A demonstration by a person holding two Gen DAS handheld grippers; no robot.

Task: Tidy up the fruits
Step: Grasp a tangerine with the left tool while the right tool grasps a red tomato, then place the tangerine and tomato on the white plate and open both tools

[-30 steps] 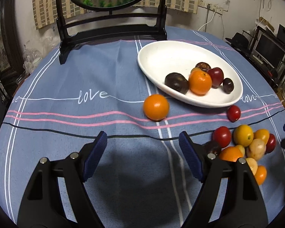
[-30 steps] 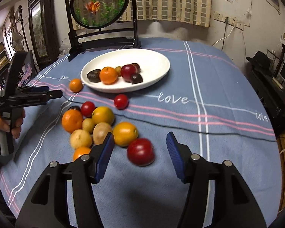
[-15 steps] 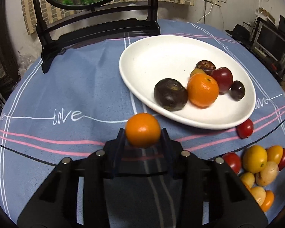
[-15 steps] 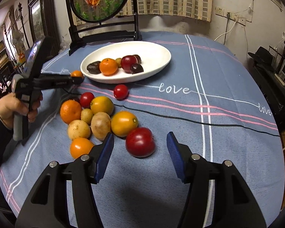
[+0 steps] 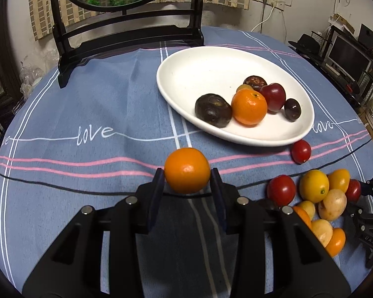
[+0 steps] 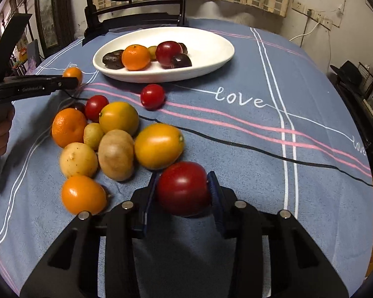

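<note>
My left gripper (image 5: 187,177) is shut on an orange (image 5: 187,170), just short of the white oval plate (image 5: 201,59). The plate holds an orange, a red plum, a yellowish fruit and three dark fruits. My right gripper (image 6: 182,186) is shut on a dark red plum (image 6: 184,188) at the near edge of a pile of loose fruit (image 6: 115,154) on the blue cloth. The pile has oranges, yellow fruits, pale brown fruits and a red tomato. A lone red tomato (image 6: 152,96) lies just in front of the plate (image 6: 211,47). The left gripper also shows in the right wrist view (image 6: 72,80).
A black wooden stand with a round painted panel (image 5: 126,32) stands behind the plate. The table has a blue cloth with pink, black and white lines (image 5: 92,134). A monitor and shelves (image 5: 348,54) are beyond the table at the right.
Both grippers went from open to shut. The left moved forward and closed on the orange. The right moved forward and closed on the dark red plum.
</note>
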